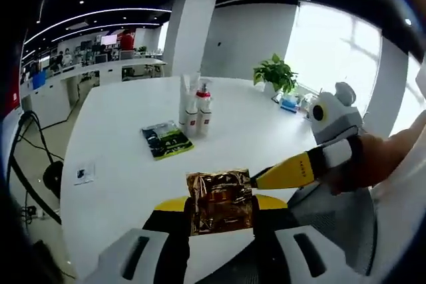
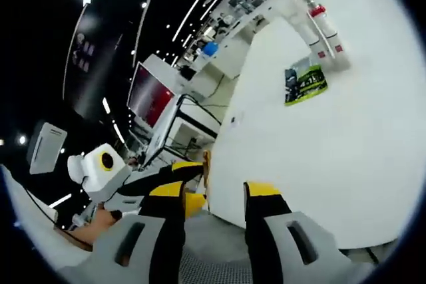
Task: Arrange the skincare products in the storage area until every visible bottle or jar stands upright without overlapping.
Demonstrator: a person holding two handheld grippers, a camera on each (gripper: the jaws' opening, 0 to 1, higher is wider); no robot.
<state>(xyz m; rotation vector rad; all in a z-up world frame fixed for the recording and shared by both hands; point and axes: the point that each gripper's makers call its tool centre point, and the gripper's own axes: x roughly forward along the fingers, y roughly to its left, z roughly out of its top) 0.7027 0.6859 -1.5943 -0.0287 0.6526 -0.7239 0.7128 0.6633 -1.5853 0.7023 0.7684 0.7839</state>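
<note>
My left gripper [image 1: 221, 216] is shut on a crinkled gold foil packet [image 1: 221, 199], held flat above the near edge of the white table [image 1: 120, 164]. The right gripper's yellow-tipped finger [image 1: 293, 171] reaches in from the right, its tip at the packet's right edge. In the right gripper view my right gripper [image 2: 216, 194] stands open, with the packet [image 2: 207, 167] seen edge-on just beyond its jaws. Slim white bottles [image 1: 193, 108], some with red caps, stand upright together at mid-table, also seen as the bottles [image 2: 323, 28]. A green-and-black sachet [image 1: 166, 140] lies flat in front of them.
A potted plant [image 1: 276, 74] and a small blue item [image 1: 289, 103] sit at the table's far side. A small card [image 1: 83, 174] lies near the left edge. A person's hand [image 1: 393, 157] holds the right gripper. Office desks and monitors [image 2: 150, 94] stand beyond the table.
</note>
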